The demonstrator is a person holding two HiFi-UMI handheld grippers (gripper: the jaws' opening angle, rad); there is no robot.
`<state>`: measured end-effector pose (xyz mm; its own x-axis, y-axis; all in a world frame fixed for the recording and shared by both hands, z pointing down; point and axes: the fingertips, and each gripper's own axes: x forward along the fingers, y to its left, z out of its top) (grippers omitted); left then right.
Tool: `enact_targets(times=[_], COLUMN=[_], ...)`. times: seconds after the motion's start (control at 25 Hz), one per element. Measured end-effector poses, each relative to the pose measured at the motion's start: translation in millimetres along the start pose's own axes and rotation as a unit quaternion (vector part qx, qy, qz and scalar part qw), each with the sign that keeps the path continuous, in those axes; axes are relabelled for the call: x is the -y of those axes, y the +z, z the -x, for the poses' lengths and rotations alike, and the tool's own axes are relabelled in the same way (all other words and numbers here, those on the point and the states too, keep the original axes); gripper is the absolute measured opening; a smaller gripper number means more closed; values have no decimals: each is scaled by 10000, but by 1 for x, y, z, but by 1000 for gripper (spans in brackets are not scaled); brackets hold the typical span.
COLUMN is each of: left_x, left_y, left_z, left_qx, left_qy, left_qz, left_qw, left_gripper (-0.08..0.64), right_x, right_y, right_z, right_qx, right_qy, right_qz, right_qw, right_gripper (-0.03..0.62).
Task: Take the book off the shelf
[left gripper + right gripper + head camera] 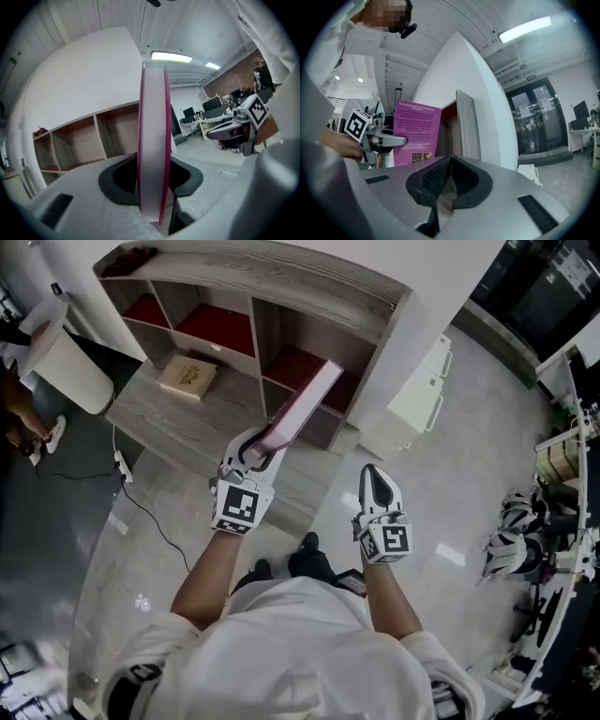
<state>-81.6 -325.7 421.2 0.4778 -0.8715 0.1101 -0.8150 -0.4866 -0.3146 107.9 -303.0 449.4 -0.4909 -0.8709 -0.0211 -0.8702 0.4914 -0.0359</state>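
Observation:
A thin book (302, 407) with a pink cover is off the wooden shelf unit (281, 296) and held out in front of its red-backed compartments. My left gripper (260, 448) is shut on the book's lower end. In the left gripper view the book (153, 140) stands edge-on between the two dark pads (123, 180). My right gripper (376, 486) hangs to the right of it, apart from the book, shut with nothing between its jaws. The right gripper view shows the book's back cover (417, 133) at the left, with the left gripper (388, 139) on it.
A flat tan box (187, 376) lies on the shelf unit's low step. A white rounded bin (67, 367) stands at the left and a white cabinet (424, 390) to the right of the shelf. A cable (141, 507) runs over the floor. Helmets and clutter (511, 532) sit far right.

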Motion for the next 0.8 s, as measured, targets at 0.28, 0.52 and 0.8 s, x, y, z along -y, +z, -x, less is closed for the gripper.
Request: enact_targets(times=[0.28,0.52,0.8], left_x=[-3,1,11], left_y=[-11,-24,-36], left_z=[65,112,145], left_qx=[256,413,538], left_qy=[-84,-182,-291], left_qz=[431,623,856], left_qw=[9987,9970,9944], left_gripper=[149,149,149], right_x=[-42,-63,-74], right_y=[2,3,2], right_z=[36,72,108], right_qx=[-144,-134,-209], right_qy=[-572,-1134,-1694], right_qz=[212,316,413], right_qw=[9980,9930,9845], right_gripper=[15,15,15])
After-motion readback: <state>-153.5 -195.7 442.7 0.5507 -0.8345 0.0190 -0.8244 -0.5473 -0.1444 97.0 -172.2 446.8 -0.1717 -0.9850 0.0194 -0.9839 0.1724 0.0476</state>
